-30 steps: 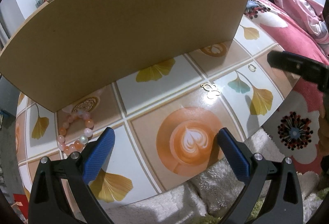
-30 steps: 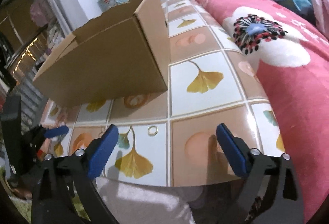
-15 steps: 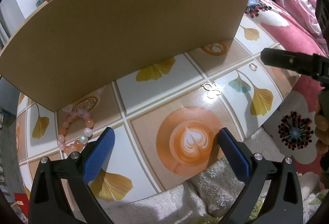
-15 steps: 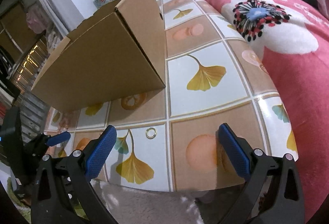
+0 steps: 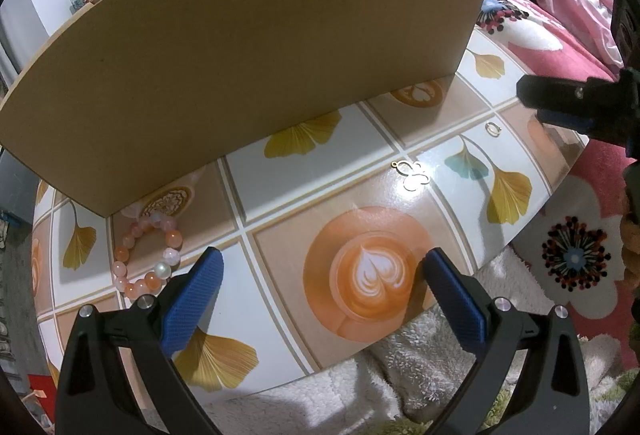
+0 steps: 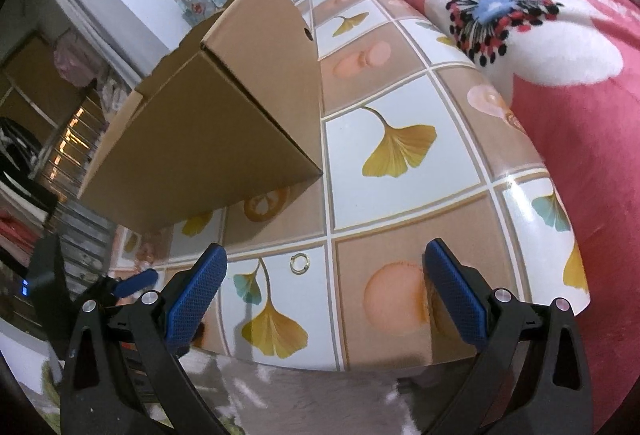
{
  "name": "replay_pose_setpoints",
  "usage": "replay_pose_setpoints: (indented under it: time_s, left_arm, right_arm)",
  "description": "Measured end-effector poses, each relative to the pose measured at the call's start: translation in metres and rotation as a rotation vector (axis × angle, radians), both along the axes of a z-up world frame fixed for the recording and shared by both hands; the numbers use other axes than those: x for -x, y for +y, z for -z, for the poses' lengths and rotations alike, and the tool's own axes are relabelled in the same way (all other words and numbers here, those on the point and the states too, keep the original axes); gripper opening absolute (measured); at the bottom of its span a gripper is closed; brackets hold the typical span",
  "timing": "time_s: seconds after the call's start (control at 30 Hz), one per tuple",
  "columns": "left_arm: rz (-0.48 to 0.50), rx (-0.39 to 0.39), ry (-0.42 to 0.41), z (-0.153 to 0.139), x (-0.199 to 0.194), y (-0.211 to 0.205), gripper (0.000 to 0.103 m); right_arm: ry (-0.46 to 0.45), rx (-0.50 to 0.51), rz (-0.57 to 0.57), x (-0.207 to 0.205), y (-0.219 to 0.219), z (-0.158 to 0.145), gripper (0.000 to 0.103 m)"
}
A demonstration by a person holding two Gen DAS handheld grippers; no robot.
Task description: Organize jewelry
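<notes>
Cardboard box (image 5: pixel 248 47): inside hidden in both views; only outer walls and a flap edge show. Its base covers part of the desk (image 5: pixel 280 195) pattern.

Bead bracelet (image 5: pixel 146 255): far loop runs under the box corner's shadow; near end sits behind the blue pad of the left claw (image 5: pixel 320 283). In the right wrist view it is a pinkish smear (image 6: pixel 144 253), beads not separable.

Butterfly charm (image 5: pixel 412 173): thin, washed out by glare; detail unreadable.

Small ring (image 6: pixel 299 263): too small to tell plain from set.

Right claw (image 5: pixel 560 107): cut off at the frame edge, one finger showing.

Left claw (image 6: pixel 132 283) in the right wrist view: blurred, partly behind the near finger.
</notes>
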State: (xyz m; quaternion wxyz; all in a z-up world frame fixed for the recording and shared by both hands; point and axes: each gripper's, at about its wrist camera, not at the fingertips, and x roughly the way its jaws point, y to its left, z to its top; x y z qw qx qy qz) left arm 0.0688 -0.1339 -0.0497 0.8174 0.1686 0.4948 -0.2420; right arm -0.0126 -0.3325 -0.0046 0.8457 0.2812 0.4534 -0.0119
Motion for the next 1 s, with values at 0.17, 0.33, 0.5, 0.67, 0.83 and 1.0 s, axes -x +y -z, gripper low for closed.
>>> replay_pose_setpoints:
  time_s: [0.17, 0.33, 0.5, 0.67, 0.83, 1.0]
  left_arm:
    - [0.000, -0.001, 0.000, 0.0007, -0.0007, 0.0005, 0.099]
    - [0.001, -0.003, 0.001, 0.0006, -0.0006, 0.0000, 0.099]
    - [0.000, -0.004, 0.000, 0.0012, -0.0005, 0.0003, 0.099]
    - [0.000, -0.004, 0.000, 0.0013, -0.0003, 0.0005, 0.099]
    - [0.000, -0.005, 0.000, 0.0010, -0.0003, -0.0002, 0.099]
    - [0.001, -0.005, 0.001, 0.0007, -0.0003, -0.0010, 0.099]
  right_arm:
    - [-0.007, 0.006, -0.005, 0.0001, 0.0009, -0.0001, 0.095]
    - [-0.004, 0.014, -0.005, -0.0014, 0.0010, 0.0002, 0.095]
    - [0.003, 0.020, -0.013, -0.0031, 0.0001, -0.0003, 0.095]
    - [0.007, 0.025, -0.014, -0.0042, 0.0011, -0.0006, 0.095]
    - [0.005, 0.031, -0.014, -0.0042, 0.0014, -0.0001, 0.095]
    - [0.006, 0.045, -0.017, -0.0042, 0.0026, 0.0004, 0.095]
